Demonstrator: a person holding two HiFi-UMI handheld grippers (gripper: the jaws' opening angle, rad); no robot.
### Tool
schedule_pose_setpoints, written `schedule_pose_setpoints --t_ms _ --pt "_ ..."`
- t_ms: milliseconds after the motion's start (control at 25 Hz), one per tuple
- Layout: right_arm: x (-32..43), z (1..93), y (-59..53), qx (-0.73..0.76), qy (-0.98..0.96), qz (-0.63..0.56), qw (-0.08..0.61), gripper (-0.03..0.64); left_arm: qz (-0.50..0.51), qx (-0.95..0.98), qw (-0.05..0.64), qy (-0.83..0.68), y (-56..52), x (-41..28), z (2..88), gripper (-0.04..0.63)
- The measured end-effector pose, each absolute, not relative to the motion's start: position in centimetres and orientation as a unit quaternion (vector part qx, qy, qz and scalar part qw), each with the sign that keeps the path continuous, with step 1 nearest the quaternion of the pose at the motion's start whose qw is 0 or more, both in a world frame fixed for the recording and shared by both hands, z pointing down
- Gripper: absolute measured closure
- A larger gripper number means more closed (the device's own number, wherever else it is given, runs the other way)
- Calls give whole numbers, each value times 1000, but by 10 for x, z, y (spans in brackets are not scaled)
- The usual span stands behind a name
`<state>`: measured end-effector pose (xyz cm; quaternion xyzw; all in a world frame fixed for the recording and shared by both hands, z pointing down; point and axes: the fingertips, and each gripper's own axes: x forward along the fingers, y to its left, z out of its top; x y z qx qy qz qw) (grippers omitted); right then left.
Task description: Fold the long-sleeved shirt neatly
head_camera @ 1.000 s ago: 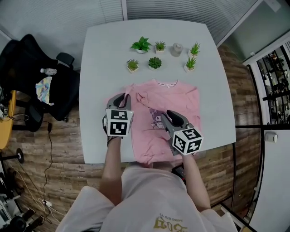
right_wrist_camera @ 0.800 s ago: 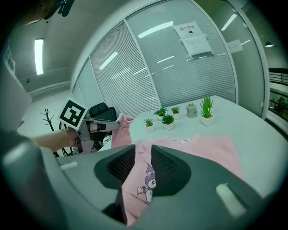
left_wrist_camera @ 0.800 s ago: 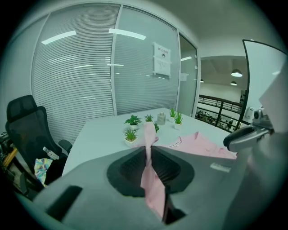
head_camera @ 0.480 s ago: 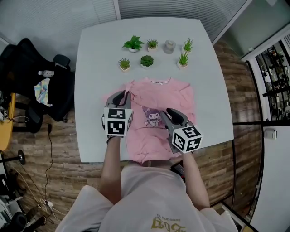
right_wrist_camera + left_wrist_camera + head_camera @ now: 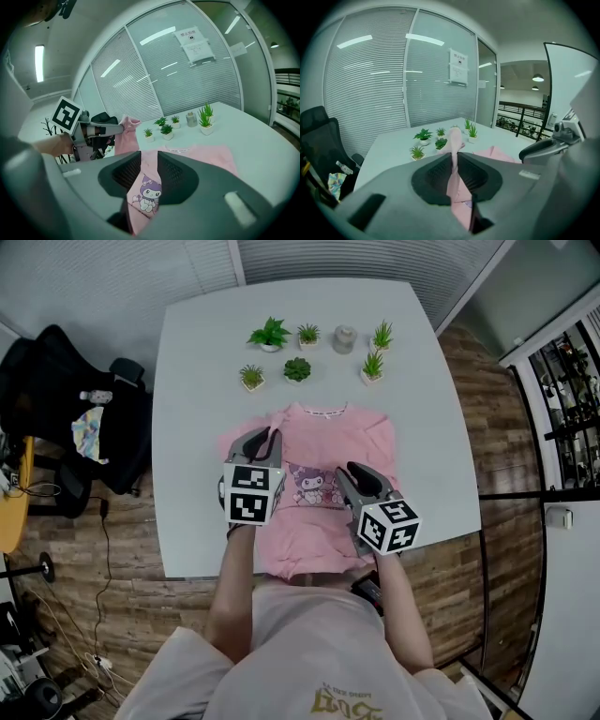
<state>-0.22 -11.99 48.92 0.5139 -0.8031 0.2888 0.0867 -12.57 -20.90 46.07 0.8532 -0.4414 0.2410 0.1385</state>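
A pink long-sleeved shirt (image 5: pixel 328 442) with a cartoon print (image 5: pixel 314 486) lies on the white table (image 5: pixel 197 409), its hem hanging over the near edge. My left gripper (image 5: pixel 269 439) is over the shirt's left side, shut on a thin strip of pink fabric (image 5: pixel 453 140) that sticks up past its jaws. That fabric hangs lifted off the table in the right gripper view, where the left gripper (image 5: pixel 115 129) is also seen. My right gripper (image 5: pixel 349 472) is at the shirt's middle, right of the print. Its jaws are shut on a fold of the shirt (image 5: pixel 149 192).
Several small potted plants (image 5: pixel 270 334) and a glass jar (image 5: pixel 344 337) stand at the table's far side, beyond the collar. A black office chair (image 5: pixel 66 399) stands left of the table. Wood floor lies past the table's right edge (image 5: pixel 450 427).
Both grippers have moved rightward over the shirt, the left one carrying the pinched fabric up and inward. The sleeve that lay slanted across the chest is no longer seen.
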Motion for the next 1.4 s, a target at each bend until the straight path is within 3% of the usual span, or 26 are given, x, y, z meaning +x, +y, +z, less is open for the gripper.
schedule_pose_setpoints --t_ms 1160,1400 --pt "92 508 -133 530 -785 311 75 495 247 889 109 -371 -196 30 471 552" --pt "119 525 -133 535 -775 328 75 495 282 893 102 -335 -178 74 515 551"
